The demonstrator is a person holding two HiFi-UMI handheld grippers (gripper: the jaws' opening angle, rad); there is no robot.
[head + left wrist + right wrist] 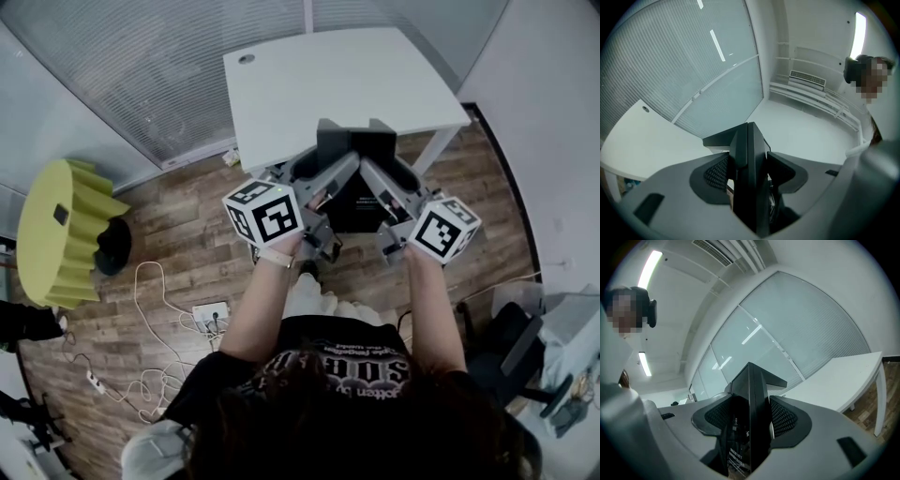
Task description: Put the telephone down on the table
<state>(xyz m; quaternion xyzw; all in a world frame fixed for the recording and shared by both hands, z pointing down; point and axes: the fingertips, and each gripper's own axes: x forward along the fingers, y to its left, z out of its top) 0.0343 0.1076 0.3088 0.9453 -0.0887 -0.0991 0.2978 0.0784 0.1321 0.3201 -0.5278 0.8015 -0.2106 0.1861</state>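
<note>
The telephone is a black, flat-sided unit held in the air over the wood floor, just in front of the near edge of the white table. My left gripper is shut on its left side and my right gripper is shut on its right side. In the left gripper view the telephone stands edge-on, clamped between the grey jaws. The right gripper view shows the telephone the same way, with small white print on its face. The table top lies ahead and bare.
A yellow ribbed stool stands at the left, with a black object beside it. Cables and a power strip lie on the floor. A dark chair is at the lower right. Glass walls with blinds stand behind the table.
</note>
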